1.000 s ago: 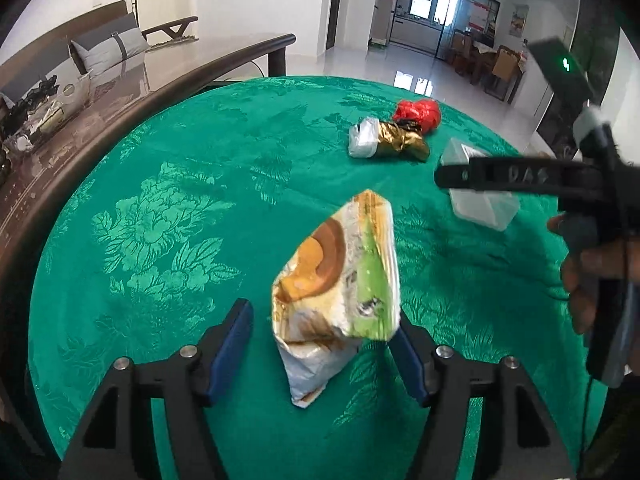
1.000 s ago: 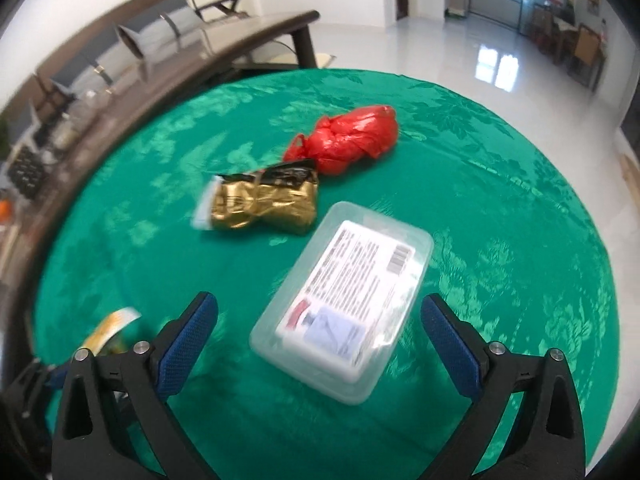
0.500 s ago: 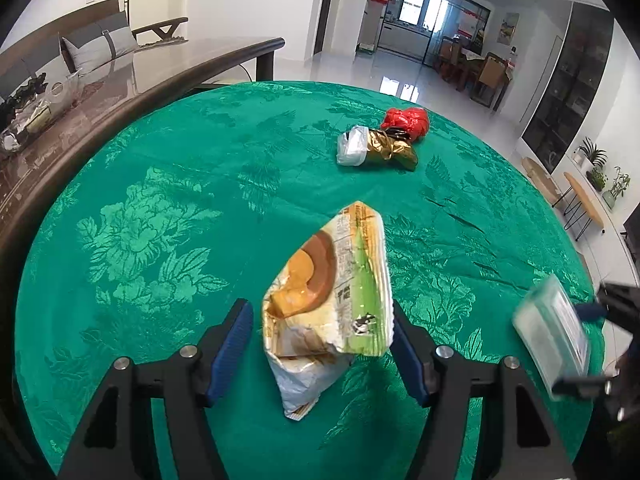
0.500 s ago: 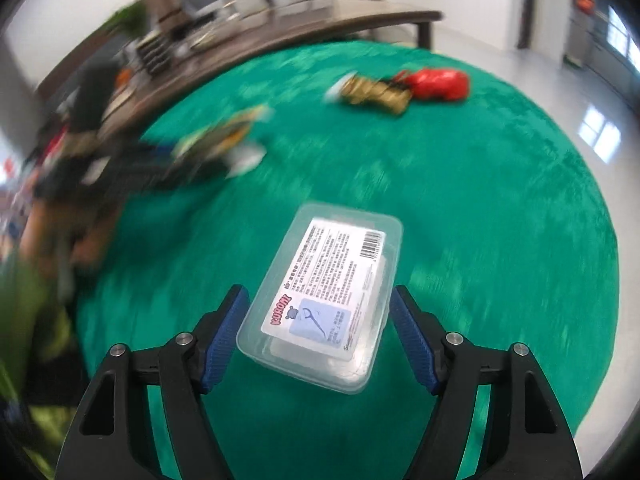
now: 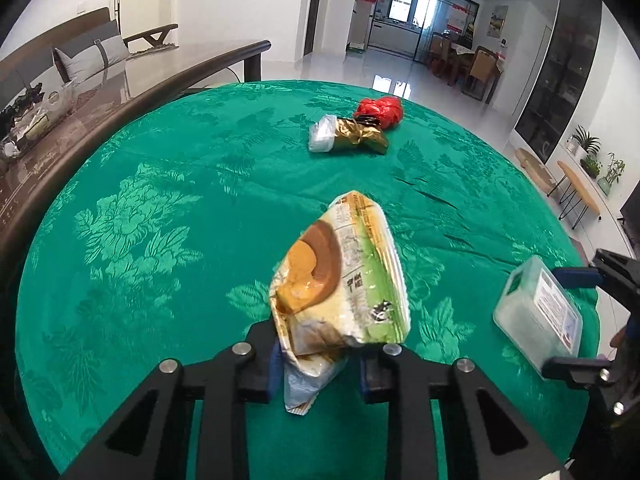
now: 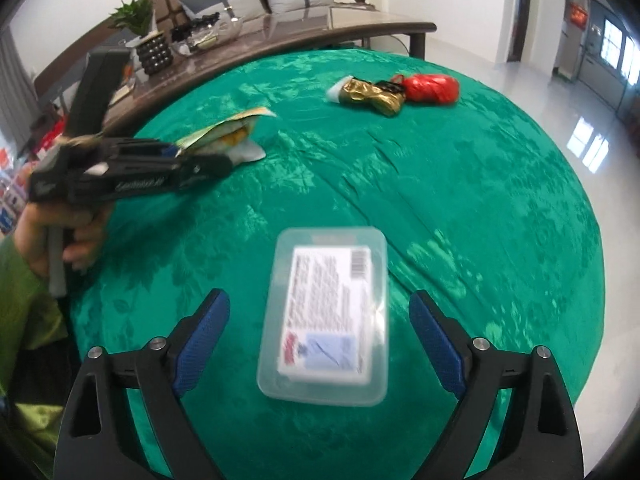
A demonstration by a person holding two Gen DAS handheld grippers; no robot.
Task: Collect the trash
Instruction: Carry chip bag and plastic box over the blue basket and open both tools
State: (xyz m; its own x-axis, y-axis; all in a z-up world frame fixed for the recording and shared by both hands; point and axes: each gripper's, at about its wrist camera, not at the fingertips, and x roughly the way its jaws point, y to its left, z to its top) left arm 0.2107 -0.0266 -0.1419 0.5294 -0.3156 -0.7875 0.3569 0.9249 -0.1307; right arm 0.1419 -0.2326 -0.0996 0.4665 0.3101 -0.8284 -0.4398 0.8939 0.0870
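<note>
Left wrist view: your left gripper (image 5: 316, 364) pinches the snack wrapper (image 5: 340, 284) above the green tablecloth (image 5: 160, 208).
Your right gripper (image 6: 320, 344) is opening, pads clear of the plastic box (image 6: 326, 324); beyond the box lie the gold wrapper (image 6: 370, 94) and red bag (image 6: 430, 87).

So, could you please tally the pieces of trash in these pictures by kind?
Crumpled snack wrappers or bags: 3 — orange-and-green snack bag, gold foil wrapper, red plastic bag
Clear plastic boxes with a printed label: 1
Total: 4
</note>
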